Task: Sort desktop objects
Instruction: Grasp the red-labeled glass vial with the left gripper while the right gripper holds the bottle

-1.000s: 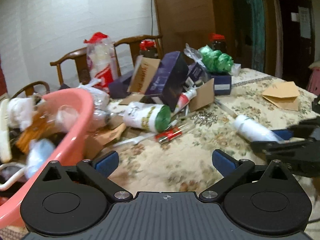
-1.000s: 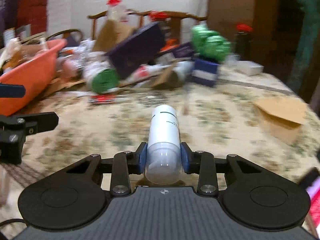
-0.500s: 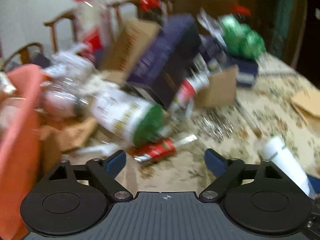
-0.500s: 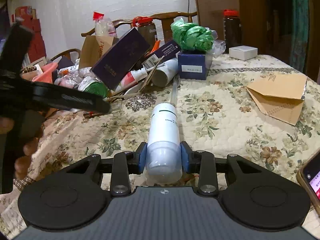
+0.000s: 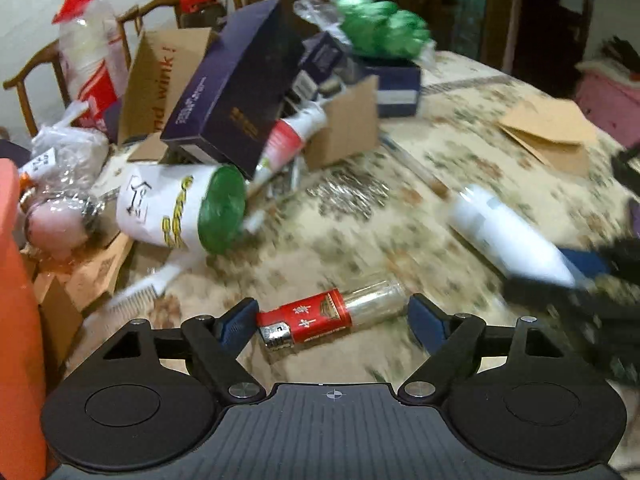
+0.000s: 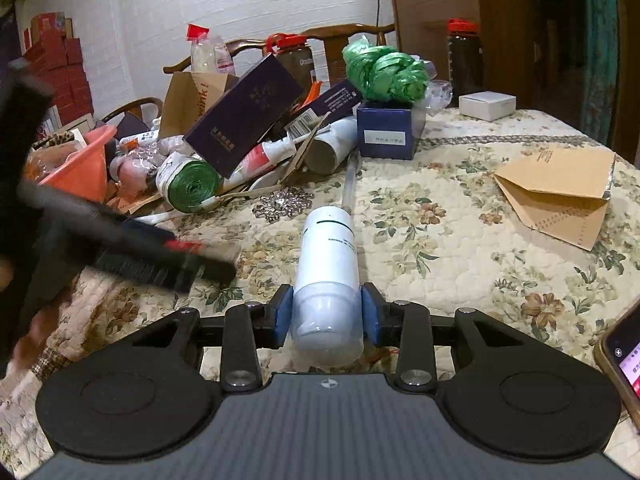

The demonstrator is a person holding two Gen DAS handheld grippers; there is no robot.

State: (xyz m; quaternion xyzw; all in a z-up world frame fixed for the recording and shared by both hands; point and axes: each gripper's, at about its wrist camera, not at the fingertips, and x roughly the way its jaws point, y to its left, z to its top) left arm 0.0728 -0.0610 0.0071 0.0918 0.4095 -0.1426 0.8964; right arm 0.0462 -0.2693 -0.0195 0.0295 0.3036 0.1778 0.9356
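Target item: small clear glass bottle with a red label and silver cap (image 5: 326, 317), lying on its side on the floral quilted counter (image 5: 400, 216), between the fingertips of the left tongs (image 5: 333, 319).
Left tongs: spread wide, 1 blue pad (image 5: 237, 320) near each end of the bottle; contact not visible.
Handling estimate: glass, so rigid, smooth and breakable; likely light, appears near empty. Round body may roll on the quilt.
Grip site: judged best across the red label, mid-body, not the cap.
Right tongs (image 6: 326, 314): closed on a white cylindrical plastic bottle (image 6: 328, 272), held near its base, body pointing forward above the counter.
White bottle handling: stiff plastic, probably light; hold looks secure.
Surroundings: green-ended roll in a white wrapper (image 5: 184, 208), dark purple box (image 5: 236, 88), orange plastic basin (image 5: 16, 300) at left.
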